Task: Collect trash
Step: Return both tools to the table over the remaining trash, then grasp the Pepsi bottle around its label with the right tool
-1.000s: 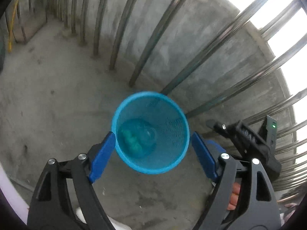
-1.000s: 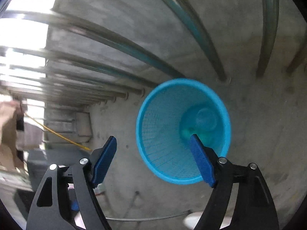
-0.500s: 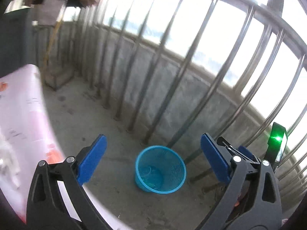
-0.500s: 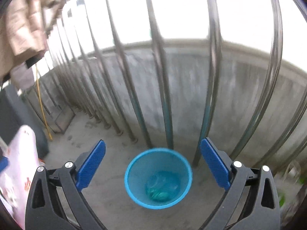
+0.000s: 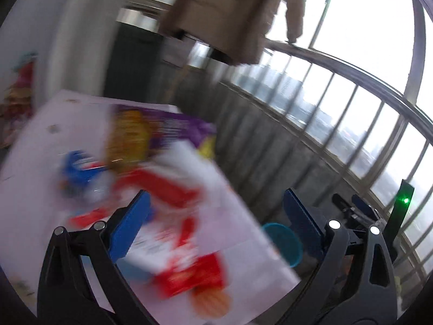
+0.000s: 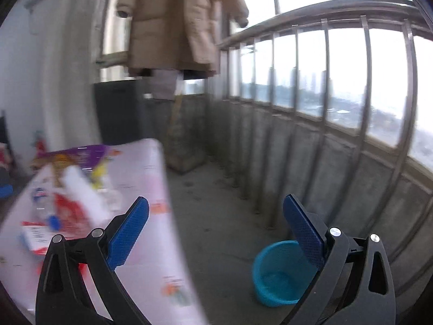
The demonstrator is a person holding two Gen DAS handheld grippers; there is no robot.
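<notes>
Left gripper is spread as wide as it goes, jaws just finished opening, nothing between the blue pads. Right gripper matches it: jaws just finished opening too, fully apart, empty. Ahead of the left one sits a white table strewn with trash, all smeared by blur: a red snack wrapper nearest, a purple and yellow bag farther back, something blue to the left. From the right gripper's camera the same table lies to the left, litter piled at its far end. The blue bin stands on the concrete floor beside the table, near the metal railing, with something pale in its bottom. From the left camera only its rim peeks past the table edge. A tan coat hangs overhead.
</notes>
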